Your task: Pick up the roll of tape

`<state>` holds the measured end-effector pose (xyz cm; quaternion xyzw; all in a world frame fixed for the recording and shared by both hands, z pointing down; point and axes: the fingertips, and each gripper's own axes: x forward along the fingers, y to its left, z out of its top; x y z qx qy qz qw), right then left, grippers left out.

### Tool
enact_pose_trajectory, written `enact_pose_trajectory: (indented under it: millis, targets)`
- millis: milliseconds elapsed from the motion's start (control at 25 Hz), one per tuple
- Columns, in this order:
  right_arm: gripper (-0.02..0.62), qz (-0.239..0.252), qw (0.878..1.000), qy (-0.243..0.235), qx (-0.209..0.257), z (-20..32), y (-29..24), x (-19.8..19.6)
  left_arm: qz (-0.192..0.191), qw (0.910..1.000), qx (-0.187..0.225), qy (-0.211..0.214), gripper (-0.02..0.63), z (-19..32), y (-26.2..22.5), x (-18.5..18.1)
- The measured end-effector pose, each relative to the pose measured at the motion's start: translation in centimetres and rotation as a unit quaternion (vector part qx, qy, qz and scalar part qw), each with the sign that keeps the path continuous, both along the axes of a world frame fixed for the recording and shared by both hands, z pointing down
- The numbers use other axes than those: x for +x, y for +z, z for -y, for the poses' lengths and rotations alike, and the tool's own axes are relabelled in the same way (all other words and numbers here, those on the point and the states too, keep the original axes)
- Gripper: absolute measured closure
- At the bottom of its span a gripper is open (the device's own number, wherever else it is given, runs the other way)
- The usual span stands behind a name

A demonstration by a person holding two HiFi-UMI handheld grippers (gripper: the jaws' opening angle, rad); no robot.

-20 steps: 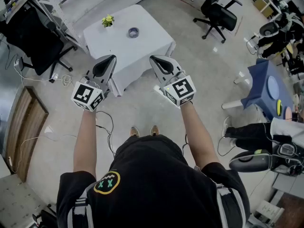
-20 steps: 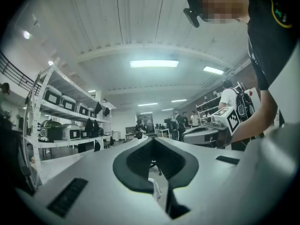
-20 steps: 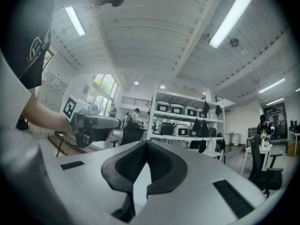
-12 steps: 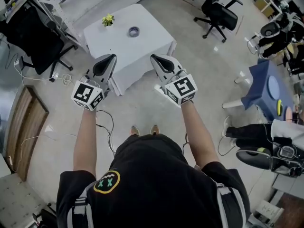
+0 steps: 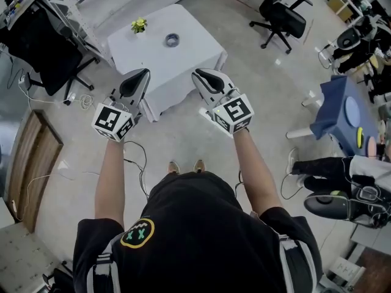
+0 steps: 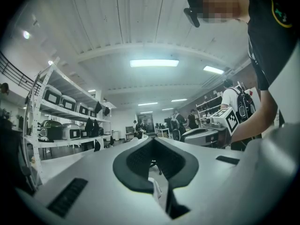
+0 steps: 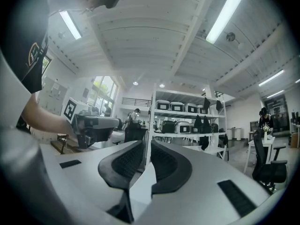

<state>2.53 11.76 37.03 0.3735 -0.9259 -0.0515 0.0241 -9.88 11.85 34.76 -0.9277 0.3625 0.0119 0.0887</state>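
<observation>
On the white-draped table (image 5: 153, 63) ahead of the person, the roll of tape (image 5: 171, 39) lay flat toward the far side. It sat near a small green plant (image 5: 139, 25) but clear of it. Both arms were stretched forward at about the same height. The left claw (image 5: 144, 73) and the right claw (image 5: 197, 74) pointed level at the table's near edge, well apart from the tape.

Over the last fraction of a second very little had changed. The table and tape kept their places in the head view, so the person had not stepped closer. The left claw had not shifted, and the right claw had only drifted a touch. At the right edge of the room a seated person's leg had moved, which had no bearing on the job.

The left gripper view showed the left claw (image 6: 153, 142) with its dark pads meeting at the tips and nothing caught between them. The right gripper view showed the right claw (image 7: 145, 146) drawn almost together, with only a thin slit between the pads, and likewise empty.

By my reading the approach had barely begun, or had paused. The pickup would call for walking up to the table, spreading one claw wide enough to span the roll, and lowering it over the tape. Neither gripper view yet showed the tape at all.
</observation>
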Motion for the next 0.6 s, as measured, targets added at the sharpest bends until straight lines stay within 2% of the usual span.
enact_pose_trajectory:
  millis: [80,240,320,360,400,600]
  targets:
    - [0.446,0.002,1.000,-0.009,-0.006,-0.05,0.28,0.09,0.001,1.0000,0.000,0.001,0.588,-0.04,0.01,0.11]
    - [0.178,0.001,0.999,-0.025,-0.021,-0.31,0.63,0.05,0.002,1.0000,-0.001,0.001,0.588,-0.33,-0.09,0.24]
    - [0.065,0.000,0.999,-0.027,-0.024,-0.39,0.68,0.03,0.003,1.0000,-0.002,0.000,0.588,-0.46,-0.13,0.25]
    - [0.028,0.000,0.999,-0.027,-0.025,-0.40,0.70,0.08,0.003,1.0000,-0.002,0.000,0.588,-0.49,-0.14,0.25]
    - [0.001,0.000,0.999,-0.026,-0.024,-0.41,0.68,0.18,0.004,1.0000,-0.002,0.000,0.588,-0.51,-0.15,0.27]
    - [-0.005,-0.002,1.000,-0.021,-0.020,-0.38,0.99,0.72,0.005,1.0000,-0.004,-0.002,0.588,-0.58,0.11,0.35]
